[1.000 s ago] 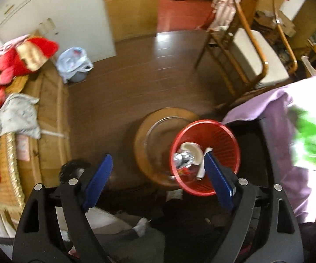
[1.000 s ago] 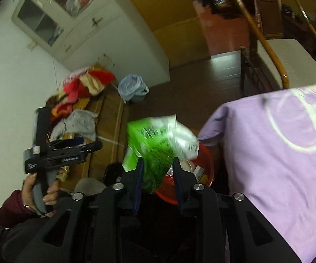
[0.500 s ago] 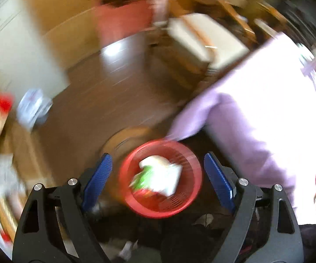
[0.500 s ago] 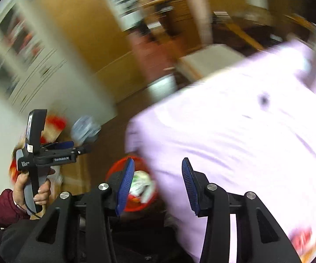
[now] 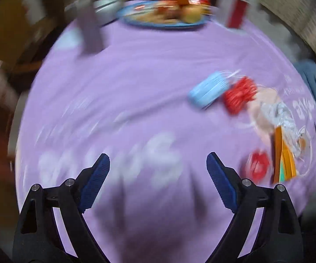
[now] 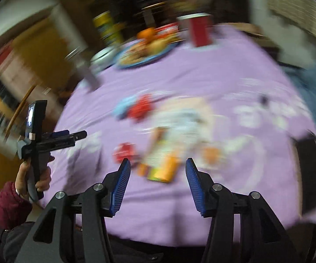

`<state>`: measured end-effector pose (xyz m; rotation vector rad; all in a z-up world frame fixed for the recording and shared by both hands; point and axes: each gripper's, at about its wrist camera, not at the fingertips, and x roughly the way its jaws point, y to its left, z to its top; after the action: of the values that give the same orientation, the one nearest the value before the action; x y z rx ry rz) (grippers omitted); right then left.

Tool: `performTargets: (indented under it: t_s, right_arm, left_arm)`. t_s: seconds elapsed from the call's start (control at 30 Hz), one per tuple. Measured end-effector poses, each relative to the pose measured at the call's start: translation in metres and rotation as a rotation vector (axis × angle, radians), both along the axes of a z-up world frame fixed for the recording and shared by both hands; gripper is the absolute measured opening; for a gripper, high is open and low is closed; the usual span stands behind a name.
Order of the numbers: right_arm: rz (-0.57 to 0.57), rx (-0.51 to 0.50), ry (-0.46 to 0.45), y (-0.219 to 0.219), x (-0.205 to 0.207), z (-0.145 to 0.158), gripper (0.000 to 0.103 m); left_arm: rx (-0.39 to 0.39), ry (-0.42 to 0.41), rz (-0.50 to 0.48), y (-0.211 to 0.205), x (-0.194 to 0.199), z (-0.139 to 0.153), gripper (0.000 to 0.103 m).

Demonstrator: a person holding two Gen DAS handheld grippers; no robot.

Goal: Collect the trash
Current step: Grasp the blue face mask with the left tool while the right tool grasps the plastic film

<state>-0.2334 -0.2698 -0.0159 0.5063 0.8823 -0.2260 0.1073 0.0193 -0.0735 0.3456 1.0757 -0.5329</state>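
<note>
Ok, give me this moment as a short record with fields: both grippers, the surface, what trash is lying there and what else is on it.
left gripper: open, empty, above the cloth
right gripper: open, empty, pointed at the litter pile
surface: purple tablecloth
trash: blue face mask, red crumpled wrapper, foil wrapper, orange packet, small red piece
other: blue plate of food at far edge
image quality: motion-blurred

Litter on the purple tablecloth point(image 5: 136, 83): motion-blurred in both views; the red pieces point(image 5: 240, 97) and pale wrapper heap point(image 6: 186, 120) cannot be identified. Blue plate point(image 5: 162, 23) at far edge: contents smeared, unreadable. White lettering on cloth illegible.
</note>
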Motion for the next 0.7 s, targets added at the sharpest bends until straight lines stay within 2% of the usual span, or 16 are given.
performTargets:
  t_s: [0.07,0.17,0.33,0.37,0.4,0.47,0.6,0.7]
  right_arm:
    - [-0.105,-0.009,0.007,-0.018,-0.026,-0.001,0.055]
    - [-0.181,-0.032,0.034,-0.028,-0.045,-0.007,0.055]
    - [-0.254,-0.076,0.085,-0.027,-0.066,-0.008,0.055]
    - [-0.263,-0.075,0.086,-0.03,-0.069,-0.007,0.055]
    - [-0.268,-0.072,0.086,-0.031,-0.066,-0.006,0.055]
    - [-0.261,-0.054,0.08,-0.035,-0.06,-0.007,0.055]
    - [-0.164,0.002,0.083,-0.038,-0.015,-0.017,0.055]
    - [-0.059,0.033,0.096,-0.036,0.027,-0.027,0.055]
  left_arm:
    - [0.019,-0.006,-0.066,-0.036,0.019,-0.01,0.087]
    - [0.046,-0.01,-0.117,-0.079,0.041,-0.029,0.087]
    - [0.055,0.049,-0.111,-0.112,0.065,-0.063,0.086]
    - [0.044,0.041,-0.101,-0.113,0.066,-0.066,0.081]
    - [0.031,0.03,-0.098,-0.113,0.065,-0.064,0.066]
    - [-0.007,0.043,-0.106,-0.107,0.063,-0.056,0.045]
    - [-0.1,0.066,-0.055,-0.073,0.056,-0.03,0.04]
    - [-0.131,0.041,-0.009,-0.035,0.04,-0.006,0.04]
